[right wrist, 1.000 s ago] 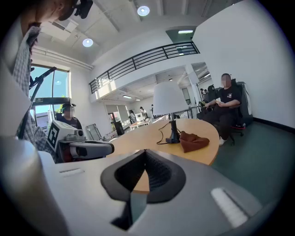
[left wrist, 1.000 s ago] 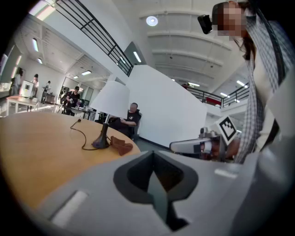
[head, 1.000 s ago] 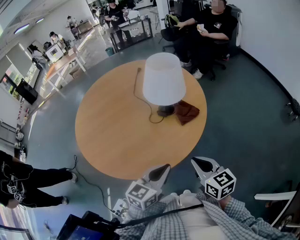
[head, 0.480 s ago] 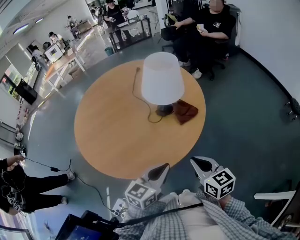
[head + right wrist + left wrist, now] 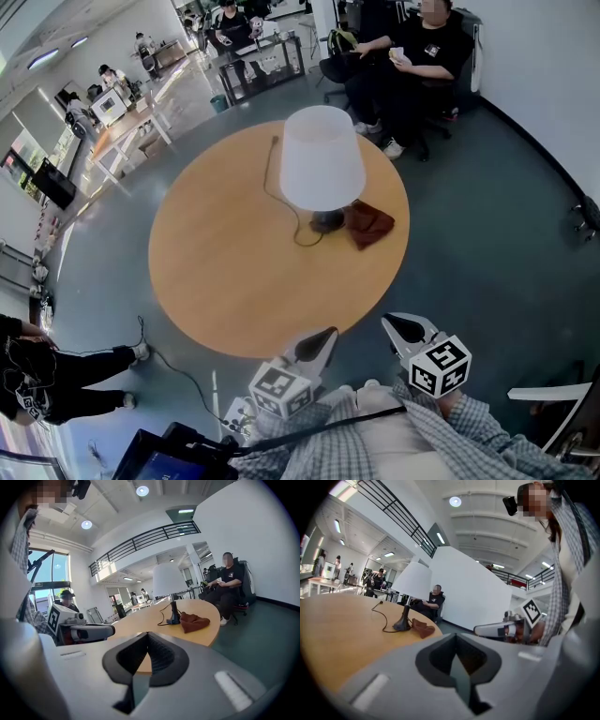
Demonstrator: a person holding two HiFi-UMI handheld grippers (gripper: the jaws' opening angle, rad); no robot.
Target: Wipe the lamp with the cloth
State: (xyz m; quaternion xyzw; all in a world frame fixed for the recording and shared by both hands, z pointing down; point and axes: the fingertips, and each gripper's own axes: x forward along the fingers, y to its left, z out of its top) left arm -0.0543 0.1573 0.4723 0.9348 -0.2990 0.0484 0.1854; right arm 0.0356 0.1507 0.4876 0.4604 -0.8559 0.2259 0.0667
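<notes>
A lamp [image 5: 322,157] with a white shade and a dark base stands on the far right part of the round wooden table [image 5: 234,272]. A crumpled brown cloth [image 5: 370,225] lies just right of the base. The left gripper [image 5: 322,340] and right gripper [image 5: 405,328] hang off the table's near edge, side by side, both shut and empty. In the left gripper view the lamp [image 5: 412,578] and cloth [image 5: 423,629] lie far beyond the closed left gripper [image 5: 457,641]. In the right gripper view the lamp [image 5: 168,579] and cloth [image 5: 194,622] lie ahead of the closed right gripper [image 5: 147,637].
The lamp's black cord [image 5: 281,202] loops over the table behind and in front of the base. A person sits on a chair [image 5: 417,56] beyond the table. Another person [image 5: 37,375] is on the floor at the lower left, with a cable [image 5: 178,370] nearby.
Neither gripper has moved. The person at the lower left has drawn their legs in. The lamp and cloth lie as before.
</notes>
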